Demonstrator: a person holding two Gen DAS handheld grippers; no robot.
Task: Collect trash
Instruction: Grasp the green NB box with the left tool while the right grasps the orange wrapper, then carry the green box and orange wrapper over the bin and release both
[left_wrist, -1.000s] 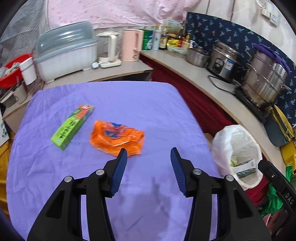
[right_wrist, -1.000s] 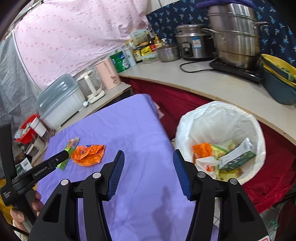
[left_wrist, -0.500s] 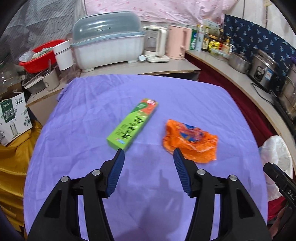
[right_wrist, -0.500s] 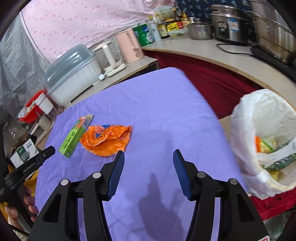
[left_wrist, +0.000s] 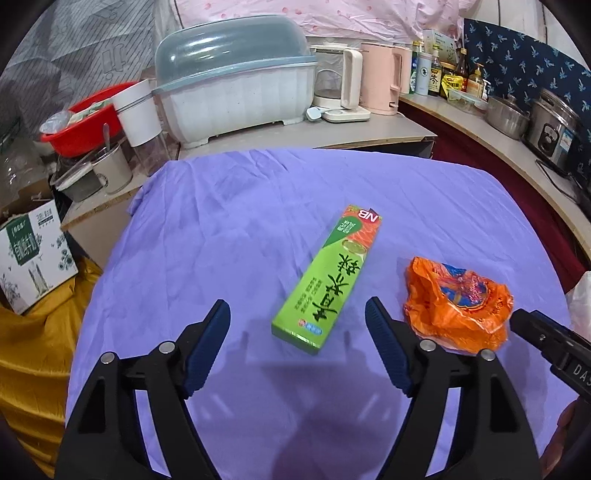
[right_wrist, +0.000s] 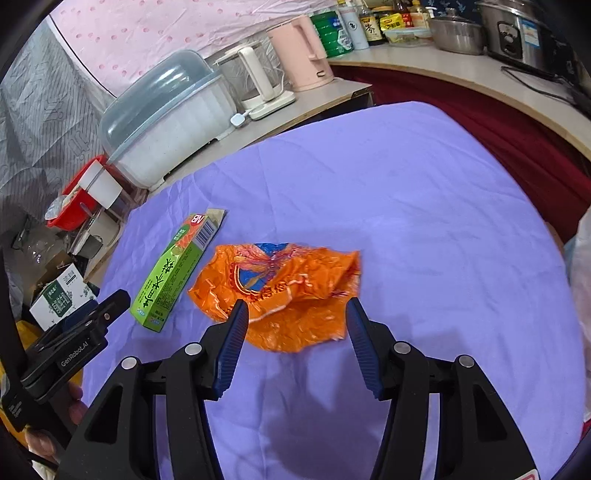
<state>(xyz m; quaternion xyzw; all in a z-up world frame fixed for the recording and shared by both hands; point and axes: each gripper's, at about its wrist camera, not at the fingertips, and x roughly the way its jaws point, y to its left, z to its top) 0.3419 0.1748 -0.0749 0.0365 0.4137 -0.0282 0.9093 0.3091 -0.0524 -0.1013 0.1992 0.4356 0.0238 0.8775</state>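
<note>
A long green box (left_wrist: 328, 280) lies flat on the purple tablecloth (left_wrist: 229, 236), and a crumpled orange wrapper (left_wrist: 458, 302) lies to its right. My left gripper (left_wrist: 297, 312) is open and empty, its near end of the box between the fingertips. My right gripper (right_wrist: 295, 310) is open and empty just over the near edge of the orange wrapper (right_wrist: 284, 291). The green box (right_wrist: 173, 269) lies left of it there. The white trash bag (right_wrist: 583, 258) shows only at the right edge.
A covered dish rack (left_wrist: 236, 96), kettles (left_wrist: 343, 85) and a red basin (left_wrist: 85, 122) stand on the counter behind the table. Pots (left_wrist: 550, 125) line the right counter. A carton (left_wrist: 29, 254) sits on the floor at the left.
Both grippers have swung left from the trash bag toward the table and come closer to the trash. The left now lines up with the green box, the right with the orange wrapper.
</note>
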